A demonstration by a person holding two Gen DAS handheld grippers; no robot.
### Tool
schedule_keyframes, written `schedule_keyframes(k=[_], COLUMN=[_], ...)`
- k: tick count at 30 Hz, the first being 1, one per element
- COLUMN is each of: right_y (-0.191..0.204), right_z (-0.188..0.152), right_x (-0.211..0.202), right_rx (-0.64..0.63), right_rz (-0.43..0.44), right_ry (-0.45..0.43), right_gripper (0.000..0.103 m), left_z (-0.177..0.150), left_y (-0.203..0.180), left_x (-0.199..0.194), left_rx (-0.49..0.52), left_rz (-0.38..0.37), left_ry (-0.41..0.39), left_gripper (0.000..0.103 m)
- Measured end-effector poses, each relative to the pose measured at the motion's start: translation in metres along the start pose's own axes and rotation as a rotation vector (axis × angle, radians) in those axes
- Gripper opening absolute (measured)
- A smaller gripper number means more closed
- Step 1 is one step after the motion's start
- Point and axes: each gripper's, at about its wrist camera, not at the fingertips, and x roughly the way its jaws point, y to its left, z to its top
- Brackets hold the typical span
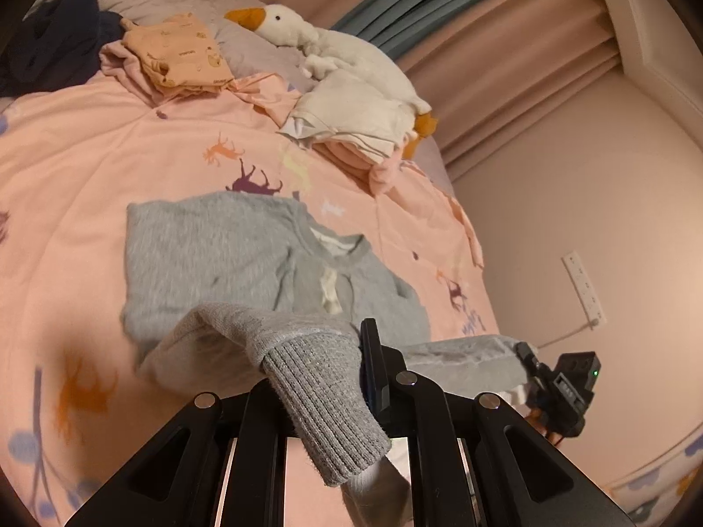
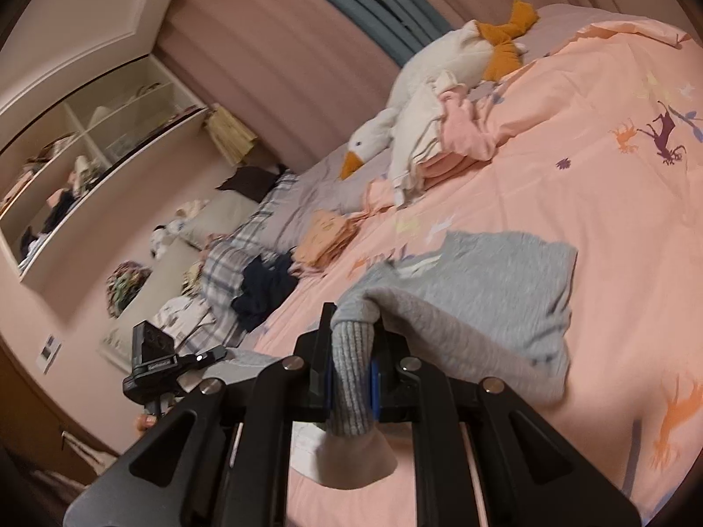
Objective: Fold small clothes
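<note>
Both cuffs pinched | left gripper point(image 1: 351, 399) fingers clamped on ribbed cuff point(image 1: 325, 413) | right gripper point(image 2: 351, 388) same on other cuff point(image 2: 351, 377) | grey sweater point(image 1: 246, 254) body flat on bed point(image 1: 88, 153), straight ahead of fingers, sleeves trailing back toward them

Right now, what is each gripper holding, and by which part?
Both hold the small grey knit sweater: left gripper and right gripper each clamp a ribbed sleeve cuff.

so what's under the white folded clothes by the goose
The white folded clothes sit on a folded pink garment, edges showing, atop the pink duvet. The stack hides anything lower.
</note>
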Motion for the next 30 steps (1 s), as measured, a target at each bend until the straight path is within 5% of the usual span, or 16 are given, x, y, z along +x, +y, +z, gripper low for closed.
schedule_keyframes(k=[18, 30], right_y=[-0.109, -0.149], right_z=[0.051, 0.053], right_x=[0.119, 0.144], right_rx=[0.207, 0.308], right_rz=[-0.239, -0.270], right_ry=[0.117, 0.229], right_gripper=[0.013, 0.017], left_z=[0.077, 0.090], left_y=[0.060, 0.085], left_x=[0.152, 0.174], left_rx=[-0.130, -0.249], left_rz=[0.145, 0.148], left_ry=[0.150, 0.218], left_gripper=[0.009, 0.009])
